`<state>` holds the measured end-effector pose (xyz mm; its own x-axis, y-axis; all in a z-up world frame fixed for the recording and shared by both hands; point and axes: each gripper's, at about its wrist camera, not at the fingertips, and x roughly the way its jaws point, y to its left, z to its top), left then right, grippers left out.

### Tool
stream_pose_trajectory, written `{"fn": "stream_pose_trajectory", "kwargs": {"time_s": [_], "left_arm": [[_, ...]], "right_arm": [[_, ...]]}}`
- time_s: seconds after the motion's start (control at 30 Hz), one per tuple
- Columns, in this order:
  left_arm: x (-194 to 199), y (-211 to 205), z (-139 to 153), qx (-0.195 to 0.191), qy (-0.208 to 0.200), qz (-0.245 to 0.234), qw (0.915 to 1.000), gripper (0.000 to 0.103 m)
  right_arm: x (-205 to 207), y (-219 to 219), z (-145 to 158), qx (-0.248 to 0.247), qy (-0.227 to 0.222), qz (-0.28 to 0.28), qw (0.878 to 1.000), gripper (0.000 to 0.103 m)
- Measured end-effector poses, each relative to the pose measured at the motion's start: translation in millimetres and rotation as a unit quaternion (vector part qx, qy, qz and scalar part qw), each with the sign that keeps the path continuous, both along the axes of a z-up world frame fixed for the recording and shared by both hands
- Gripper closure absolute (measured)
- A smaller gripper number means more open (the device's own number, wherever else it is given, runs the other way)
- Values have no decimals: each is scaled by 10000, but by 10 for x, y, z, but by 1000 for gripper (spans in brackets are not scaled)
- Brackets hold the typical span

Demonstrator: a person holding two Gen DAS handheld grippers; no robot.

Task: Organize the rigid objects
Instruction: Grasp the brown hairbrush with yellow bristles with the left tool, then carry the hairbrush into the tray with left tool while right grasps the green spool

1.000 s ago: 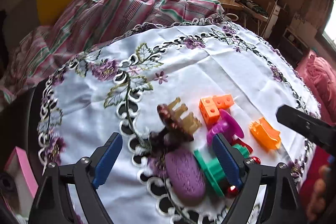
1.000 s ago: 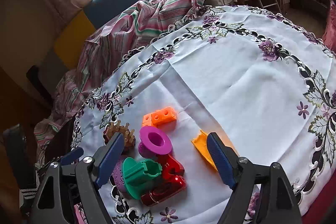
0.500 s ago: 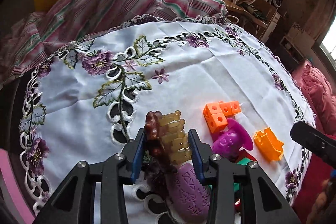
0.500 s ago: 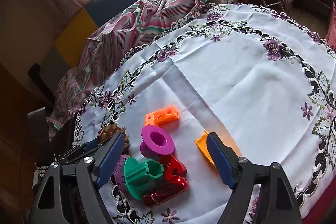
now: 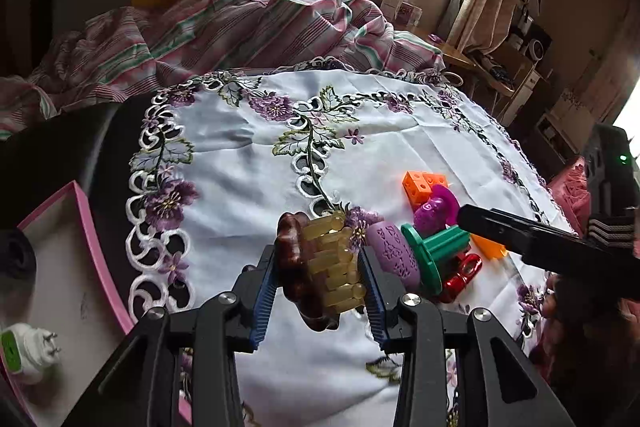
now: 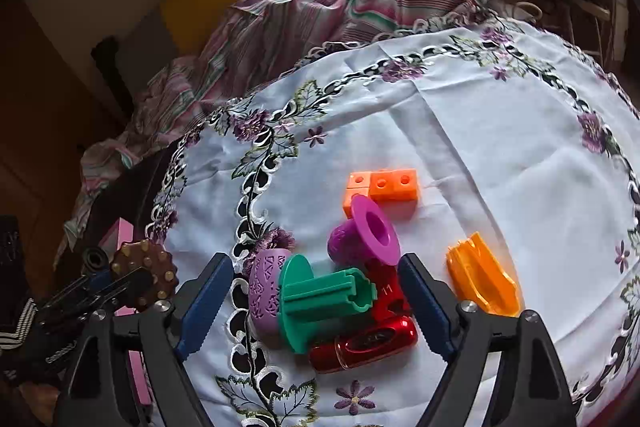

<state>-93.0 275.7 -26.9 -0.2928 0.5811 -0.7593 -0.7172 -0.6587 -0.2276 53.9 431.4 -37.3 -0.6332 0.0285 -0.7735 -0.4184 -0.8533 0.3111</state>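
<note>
My left gripper (image 5: 320, 267) is shut on a brown disc with yellow pegs (image 5: 324, 267), held above the white embroidered tablecloth (image 5: 248, 195) near its left edge. The same disc (image 6: 146, 273) shows at the far left of the right wrist view. My right gripper (image 6: 316, 267) hangs over the toy pile, its jaws opening and the pads touching nothing. Between the jaws lie a green spool piece (image 6: 320, 299), a purple embossed oval (image 6: 264, 291) and a red piece (image 6: 364, 343). A magenta flanged cup (image 6: 364, 235), orange cubes (image 6: 384, 187) and an orange wedge (image 6: 480, 279) lie beyond.
A pink-rimmed box (image 5: 92, 247) sits off the table's left edge, with a white and green plug (image 5: 24, 351) in it. A striped blanket (image 5: 248, 23) is heaped behind the table. One finger (image 5: 520, 235) of the right gripper crosses the left wrist view over the pile.
My left gripper closed on the brown peg disc, then carried it up and left, away from the pile. My right gripper rolled and shifted over the pile.
</note>
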Motion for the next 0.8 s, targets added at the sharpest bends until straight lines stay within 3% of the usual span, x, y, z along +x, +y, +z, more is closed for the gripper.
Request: {"fn": "stream_pose_trajectory", "kwargs": {"time_s": [0.1, 0.4, 0.43, 0.47, 0.6, 0.8], "left_arm": [[129, -223, 36, 104, -50, 63, 9999, 63], [385, -753, 187, 400, -61, 207, 9990, 63], [405, -801, 199, 421, -57, 224, 9988, 63], [421, -859, 210, 450, -81, 251, 9986, 63], [511, -1110, 214, 550, -127, 374, 9977, 63], [565, -1668, 142, 563, -244, 825, 9947, 63]], "right_arm": [[-94, -117, -79, 396, -385, 166, 9983, 14], [-195, -325, -226, 1011, -923, 507, 9893, 16], [-201, -322, -255, 1067, -1008, 508, 9879, 21], [-207, -307, -294, 1101, -1129, 467, 9864, 44], [-194, -280, -302, 957, -1118, 468, 9880, 45], [-214, -382, -293, 1226, -1170, 562, 9839, 45]]}}
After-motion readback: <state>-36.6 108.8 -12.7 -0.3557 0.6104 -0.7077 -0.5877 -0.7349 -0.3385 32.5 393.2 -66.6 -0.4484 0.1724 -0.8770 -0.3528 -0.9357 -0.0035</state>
